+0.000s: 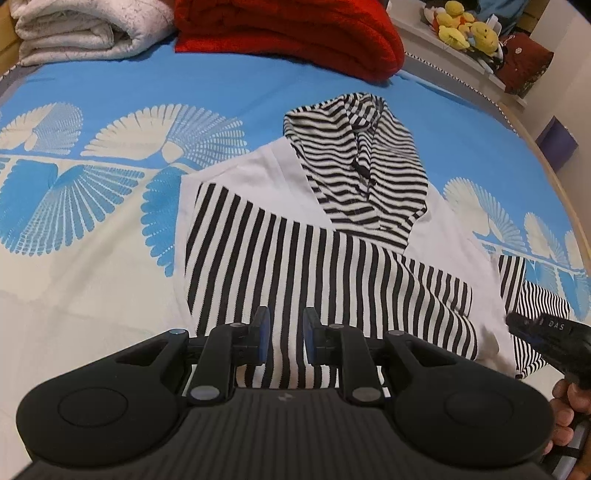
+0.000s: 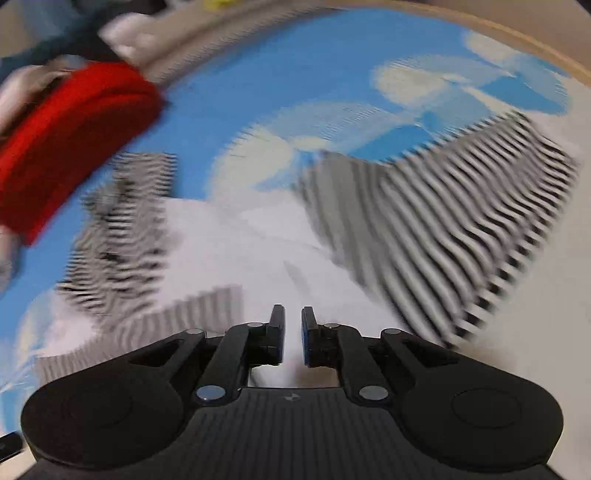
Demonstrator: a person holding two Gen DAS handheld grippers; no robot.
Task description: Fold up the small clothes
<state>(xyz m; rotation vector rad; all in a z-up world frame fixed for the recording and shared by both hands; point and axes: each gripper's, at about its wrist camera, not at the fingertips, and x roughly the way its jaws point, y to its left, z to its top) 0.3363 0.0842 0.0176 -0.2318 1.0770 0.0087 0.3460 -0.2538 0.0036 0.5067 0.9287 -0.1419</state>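
A small black-and-white striped hooded top (image 1: 314, 251) lies flat on the blue and cream bedsheet (image 1: 92, 206), hood (image 1: 362, 173) folded down onto its white chest. My left gripper (image 1: 286, 332) hovers over the top's striped hem, jaws slightly apart and empty. The right gripper's body (image 1: 546, 332) shows at the right edge over the striped sleeve (image 1: 532, 295). In the blurred right wrist view my right gripper (image 2: 293, 332) is over the white part of the top (image 2: 240, 251), jaws a narrow gap apart with nothing between; the sleeve (image 2: 461, 229) lies to the right.
A folded red blanket (image 1: 288, 33) and a folded white quilt (image 1: 81, 29) lie at the far end of the bed. Yellow plush toys (image 1: 465, 29) sit on a shelf beyond the bed's wooden edge (image 1: 576, 221). The red blanket also shows in the right wrist view (image 2: 74, 136).
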